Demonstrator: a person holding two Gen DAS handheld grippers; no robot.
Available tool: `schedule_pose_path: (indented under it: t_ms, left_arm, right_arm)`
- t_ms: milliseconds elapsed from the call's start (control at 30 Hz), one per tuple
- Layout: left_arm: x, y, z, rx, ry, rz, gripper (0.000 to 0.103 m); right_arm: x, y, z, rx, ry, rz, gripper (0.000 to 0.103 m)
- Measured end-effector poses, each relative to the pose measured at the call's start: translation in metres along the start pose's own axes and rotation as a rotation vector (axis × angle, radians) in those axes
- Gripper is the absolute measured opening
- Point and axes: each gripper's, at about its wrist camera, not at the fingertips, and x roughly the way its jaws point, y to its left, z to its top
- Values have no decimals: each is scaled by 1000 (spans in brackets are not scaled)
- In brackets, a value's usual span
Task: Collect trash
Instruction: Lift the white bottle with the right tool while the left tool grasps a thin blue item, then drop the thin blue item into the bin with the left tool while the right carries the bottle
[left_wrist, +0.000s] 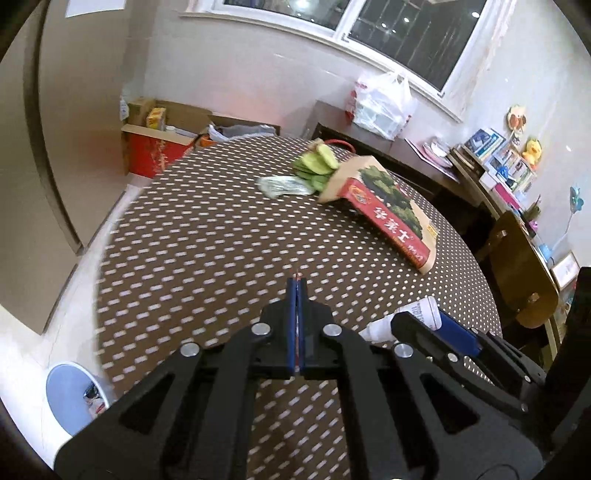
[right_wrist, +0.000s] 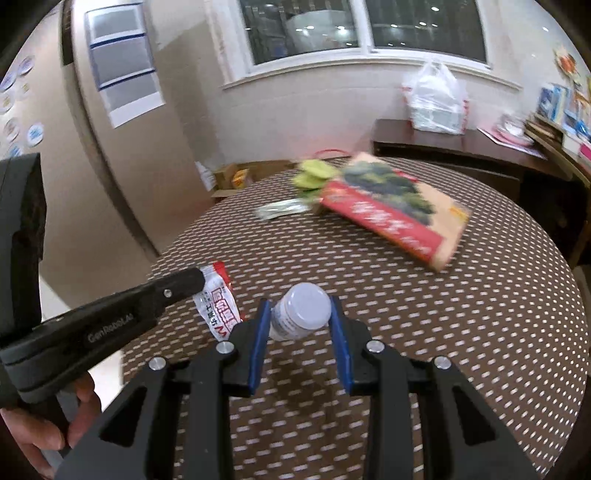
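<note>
The left gripper's (left_wrist: 296, 281) two blue-padded fingers are pressed flat together, pinching a thin, glossy red-and-white wrapper (right_wrist: 218, 308); from the left wrist view only a sliver of red shows at the tips, while the right wrist view shows the crinkled packet hanging from the black finger (right_wrist: 181, 283). The right gripper's (right_wrist: 301, 314) two fingers are set partly apart and clamp one small white plastic bottle (right_wrist: 301, 314), a smooth cylinder with a round flat end facing the camera and printed text on its side. Both are held above the round table (left_wrist: 192, 240), which is covered by a brown cloth printed with rows of small white dashes.

Farther across the table lies one flat cardboard box (left_wrist: 384, 206), tan-edged with a red band and a dark green picture, lying tilted. Touching its far end is a bunch of pale green, rounded pieces (left_wrist: 319, 162), their count unclear, and just beside them one crumpled silvery-white wrapper (left_wrist: 282, 184).

On the floor by the table's near left stands one light-blue round bin (left_wrist: 68, 395) with scraps inside. A white plastic bag (left_wrist: 382, 101), soft and wrinkled, sits on a dark wooden cabinet (left_wrist: 332, 122) under the window
</note>
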Motion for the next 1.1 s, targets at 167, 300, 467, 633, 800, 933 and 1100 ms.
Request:
schedule_pose_path:
  t_ms: [167, 300, 467, 633, 800, 933, 1100]
  left_arm:
    - [-33, 32, -11, -46, -32, -3, 0]
    - [-66, 60, -24, -61, -77, 26, 0]
    - [-106, 104, -42, -85, -126, 88, 0]
    - [-135, 152, -61, -131, -147, 154, 0]
    - [-158, 206, -87, -164, -146, 251, 0]
    - [-165, 245, -107, -206, -117, 300, 0]
    - [-168, 291, -125, -267, -91, 375, 0]
  right_arm:
    - [-7, 50, -5, -57, 4, 49, 32]
    - [-13, 92, -8, -96, 8, 93, 32]
    - [-16, 144, -18, -150, 23, 151, 32]
    - [-8, 200, -38, -216, 64, 196, 32]
    - [4, 253, -57, -283, 114, 240, 32]
    - [14, 291, -74, -328, 139, 277, 31]
    - [28, 334, -97, -383, 165, 299, 31]
